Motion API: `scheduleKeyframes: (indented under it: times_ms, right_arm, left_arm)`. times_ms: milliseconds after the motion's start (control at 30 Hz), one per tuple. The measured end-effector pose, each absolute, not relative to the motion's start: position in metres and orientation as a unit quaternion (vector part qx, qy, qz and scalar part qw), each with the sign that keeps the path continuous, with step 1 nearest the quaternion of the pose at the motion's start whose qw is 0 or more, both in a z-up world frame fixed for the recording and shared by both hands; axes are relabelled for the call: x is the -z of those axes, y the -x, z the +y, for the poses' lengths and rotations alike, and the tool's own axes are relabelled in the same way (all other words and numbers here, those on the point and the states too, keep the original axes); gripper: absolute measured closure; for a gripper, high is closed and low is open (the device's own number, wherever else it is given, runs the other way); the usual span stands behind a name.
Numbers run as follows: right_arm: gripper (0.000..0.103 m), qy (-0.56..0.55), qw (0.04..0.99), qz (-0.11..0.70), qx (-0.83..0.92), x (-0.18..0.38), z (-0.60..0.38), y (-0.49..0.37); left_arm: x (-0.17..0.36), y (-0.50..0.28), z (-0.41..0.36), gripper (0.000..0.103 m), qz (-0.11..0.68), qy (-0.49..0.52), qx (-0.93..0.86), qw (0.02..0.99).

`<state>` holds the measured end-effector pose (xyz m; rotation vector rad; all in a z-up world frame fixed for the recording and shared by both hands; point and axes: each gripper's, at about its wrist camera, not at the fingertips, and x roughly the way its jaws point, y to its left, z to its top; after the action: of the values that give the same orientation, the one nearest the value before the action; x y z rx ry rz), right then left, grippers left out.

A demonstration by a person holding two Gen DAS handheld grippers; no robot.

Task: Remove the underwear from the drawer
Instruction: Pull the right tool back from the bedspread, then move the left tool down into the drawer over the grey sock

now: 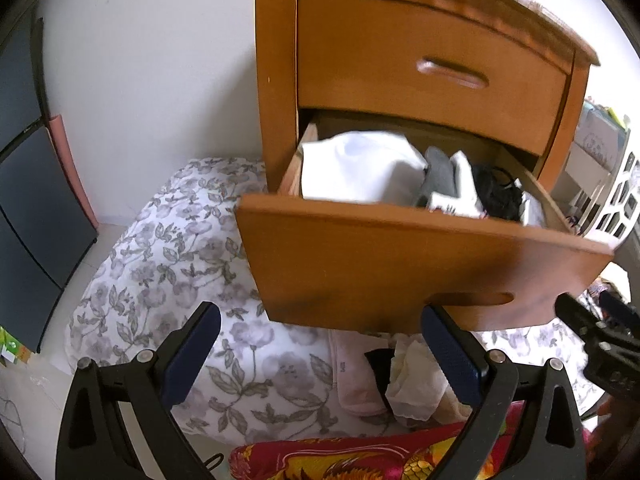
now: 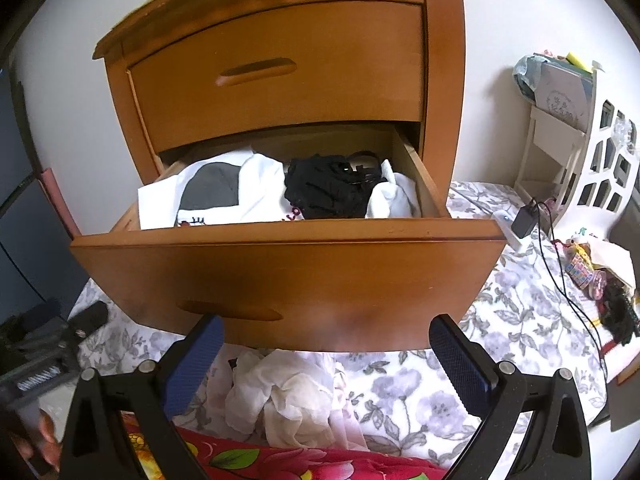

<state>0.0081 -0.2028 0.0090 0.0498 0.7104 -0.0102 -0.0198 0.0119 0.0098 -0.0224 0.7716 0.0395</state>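
Your right gripper (image 2: 326, 354) (jaws apart, like the left gripper (image 1: 320, 344)) is sitting nearer, with the black underwear (image 2: 328, 192) lying above and ahead inside the open drawer (image 2: 288, 264)

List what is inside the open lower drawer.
The open lower drawer holds white garments, a grey piece and a black lace item. Anything beneath them, and the drawer's back under the upper drawer, is hidden.
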Motion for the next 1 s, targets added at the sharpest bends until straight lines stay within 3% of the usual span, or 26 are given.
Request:
scheduleKeyframes:
  times_ms: [400,633,867,1000]
  right_arm:
    - [0.0,-0.03,0.942,0.333,0.025,-0.014,-0.216,-0.009]
    - [0.0,-0.014,0.939,0.342,0.028,-0.008,-0.21,-0.011]
    - [0.0,-0.031,0.938,0.345,0.024,-0.006,-0.216,-0.011]
    - [0.0,-0.037,0.938,0.344,0.022,-0.005,-0.218,-0.01]
  left_arm:
    - [-0.078,-0.024,0.014,0.003,0.374,0.019,0.032,0.927]
    - [-0.084,-0.074,-0.001,0.003,0.416,-0.018,0.026,0.909]
    - [-0.062,-0.114,-0.015,0.003,0.503,0.036,0.056,0.862]
    - [-0.053,-0.124,-0.03,0.009,0.515,0.021,0.055,0.855]
